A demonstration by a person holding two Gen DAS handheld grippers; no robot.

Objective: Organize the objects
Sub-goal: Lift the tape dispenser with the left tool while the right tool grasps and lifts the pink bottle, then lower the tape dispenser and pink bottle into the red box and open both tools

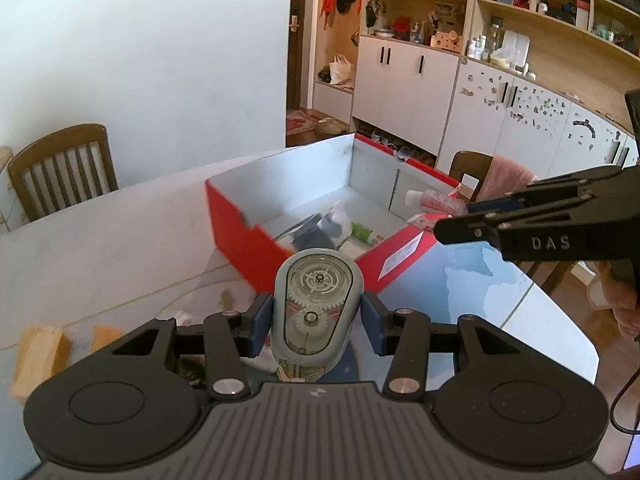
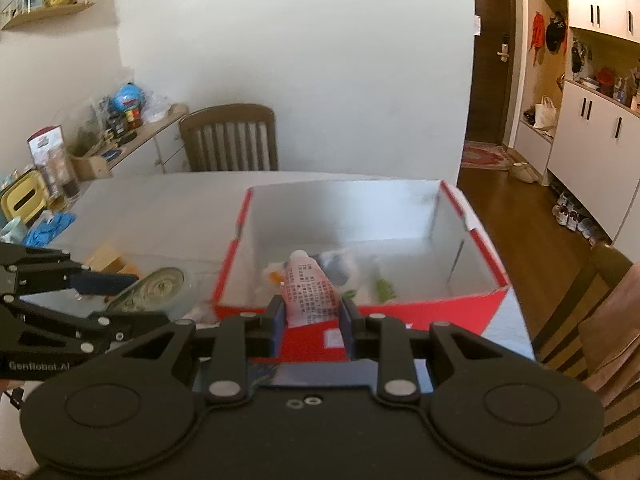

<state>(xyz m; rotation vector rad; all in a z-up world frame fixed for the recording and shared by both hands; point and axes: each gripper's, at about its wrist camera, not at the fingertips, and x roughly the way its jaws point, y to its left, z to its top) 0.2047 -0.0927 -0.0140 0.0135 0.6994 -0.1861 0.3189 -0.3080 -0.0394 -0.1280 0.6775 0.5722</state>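
Left tongs [image 1: 318,316] — closed on a grey correction-tape dispenser [image 1: 318,304], blue pads [image 1: 259,326] pressed against its two sides. The dispenser stands on end between the pads, clear window with gears facing the left wrist camera, its rounded top just short of the near corner of the red box [image 1: 234,224]. The tongs are angled downward over the desk [image 1: 100,248], raised off its surface.

Right tongs [image 2: 312,312] — closed on a pink tube [image 2: 310,294] with a white cap; pads grip its flat lower end, and the cap points away from the camera toward the box interior. From the right wrist view the tube sits above the near red wall of the box [image 2: 400,312]. These tongs are also tilted downward. In the left wrist view the right tongs [image 1: 460,216] reach in from the right edge, carrying the tube [image 1: 430,200] at the box's right rim.

Box: open top, silvery lining, standing on the white desk. Several small items lie on its floor, among them something green [image 2: 384,290]; the rest are blurred.

Yellow sponges [image 1: 38,354] lie on the desk to the left of the left tongs. A wooden chair [image 2: 230,138] stands at the far side of the desk.
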